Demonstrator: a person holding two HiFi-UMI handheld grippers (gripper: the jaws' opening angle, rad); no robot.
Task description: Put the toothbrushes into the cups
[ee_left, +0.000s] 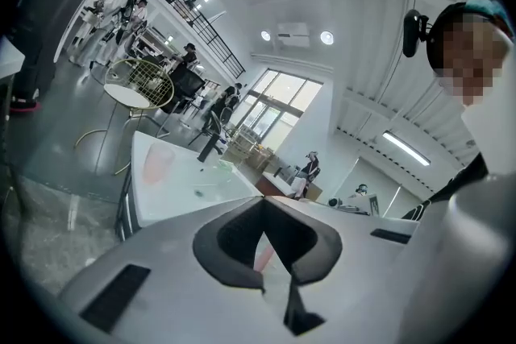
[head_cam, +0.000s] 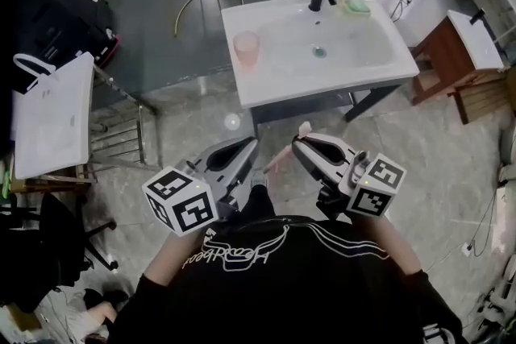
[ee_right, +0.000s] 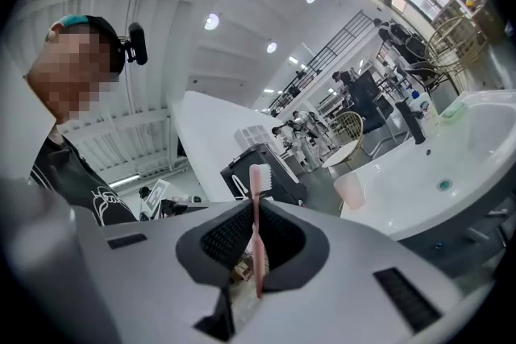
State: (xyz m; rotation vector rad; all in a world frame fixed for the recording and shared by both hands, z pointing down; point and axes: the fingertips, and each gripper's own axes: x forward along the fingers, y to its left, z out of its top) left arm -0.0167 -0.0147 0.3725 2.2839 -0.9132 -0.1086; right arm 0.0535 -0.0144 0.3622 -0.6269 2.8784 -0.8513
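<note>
The right gripper (ee_right: 258,209) is clamped on a pink toothbrush (ee_right: 258,242), which stands upright between its jaws, white bristles above them and handle end below. In the head view it is low in the frame, right of centre, close beside the left gripper (ee_left: 263,204). The left gripper's jaws meet at their tips. A pink sliver shows in the gap behind them, and I cannot tell whether it is held. A pink cup (head_cam: 246,49) stands on the left rim of the white washbasin (head_cam: 278,80), in the upper middle of the frame, well apart from both grippers.
</note>
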